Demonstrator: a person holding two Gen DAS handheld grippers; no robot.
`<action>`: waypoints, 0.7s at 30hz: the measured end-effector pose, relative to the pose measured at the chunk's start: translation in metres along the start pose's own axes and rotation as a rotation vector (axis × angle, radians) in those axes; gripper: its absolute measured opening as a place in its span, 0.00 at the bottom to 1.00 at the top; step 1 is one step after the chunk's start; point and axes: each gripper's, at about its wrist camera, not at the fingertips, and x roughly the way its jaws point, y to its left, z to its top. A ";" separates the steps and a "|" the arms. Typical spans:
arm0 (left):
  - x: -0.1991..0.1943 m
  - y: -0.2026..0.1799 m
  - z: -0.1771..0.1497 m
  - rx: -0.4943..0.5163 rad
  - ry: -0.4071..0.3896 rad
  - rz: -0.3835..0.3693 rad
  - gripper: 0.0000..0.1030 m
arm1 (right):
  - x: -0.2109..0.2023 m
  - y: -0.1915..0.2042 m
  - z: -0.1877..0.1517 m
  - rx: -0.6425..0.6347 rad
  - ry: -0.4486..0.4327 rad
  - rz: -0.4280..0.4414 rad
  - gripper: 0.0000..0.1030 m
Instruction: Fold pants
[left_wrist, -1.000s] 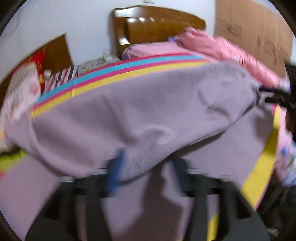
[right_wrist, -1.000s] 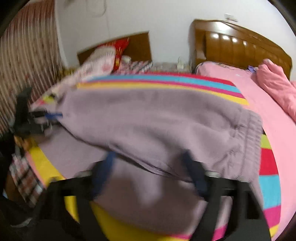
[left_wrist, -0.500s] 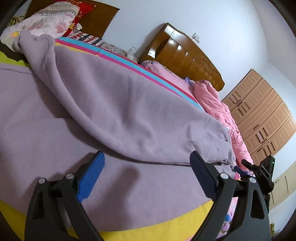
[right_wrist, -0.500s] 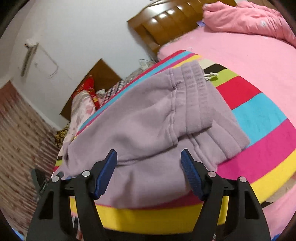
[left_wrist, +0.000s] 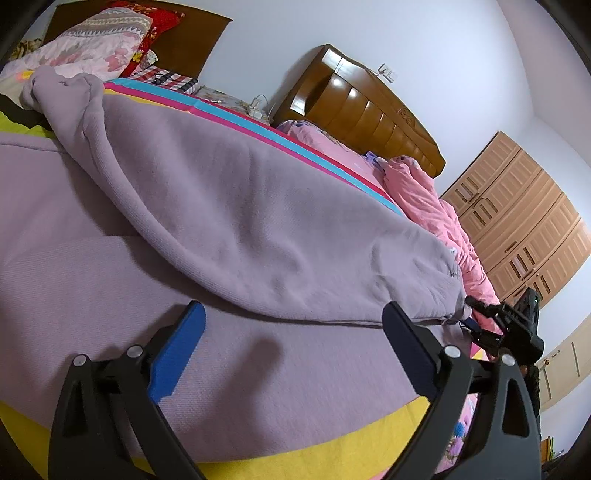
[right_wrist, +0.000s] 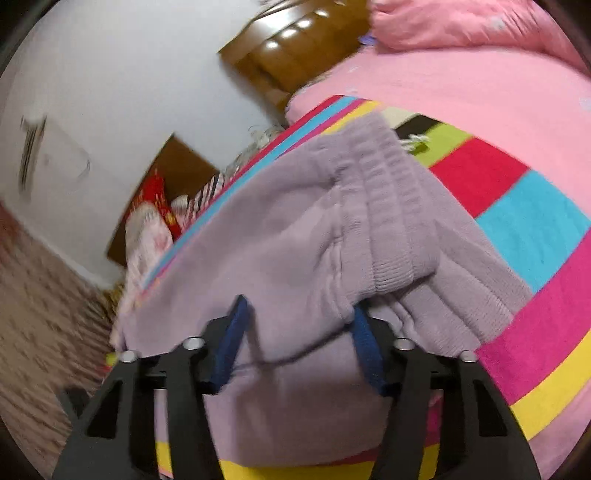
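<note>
The left gripper (left_wrist: 293, 343) was nearest in its own view, and its two blue fingers (left_wrist: 177, 354) stood very wide apart with nothing pinched between them. They hung just over the purple pants (left_wrist: 229, 221), which lay on the bed on top of a striped blanket (left_wrist: 332, 450) with yellow, pink and blue bands. One part of the pants was folded over another part, so a soft rounded edge ran across the middle of that view. The right gripper (right_wrist: 299, 332) was closing its fingers, and a fold of the purple cloth sat between them (the picture was too blurry to tell if the pads were already squeezing it). That fold was right beside the ribbed waistband (right_wrist: 384, 206), which was doubled back over the pants. A small white drawstring (right_wrist: 415, 142) poked out past the waistband onto a green patch of the blanket. From the left view, the right gripper showed as a black shape at the far right end of the pants. Further back, a pink sheet (right_wrist: 461, 77) covered the rest of the bed, and a bunched pink quilt (left_wrist: 424, 192) lay on it. Behind that stood a shiny brown wooden headboard (left_wrist: 354, 99). A pile of flowery and red bedding (left_wrist: 99, 44) sat off to the far left. A tall light wooden wardrobe (left_wrist: 524, 221) stood at the far wall.
</note>
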 end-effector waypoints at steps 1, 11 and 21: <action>0.000 0.000 0.000 -0.003 -0.001 0.000 0.93 | -0.001 -0.003 0.000 0.014 -0.002 0.015 0.37; -0.015 0.028 0.028 -0.222 -0.029 -0.009 0.81 | -0.002 -0.025 0.002 0.051 -0.061 0.000 0.18; 0.008 0.038 0.064 -0.226 -0.018 0.173 0.05 | -0.006 -0.026 0.004 0.039 -0.056 0.003 0.16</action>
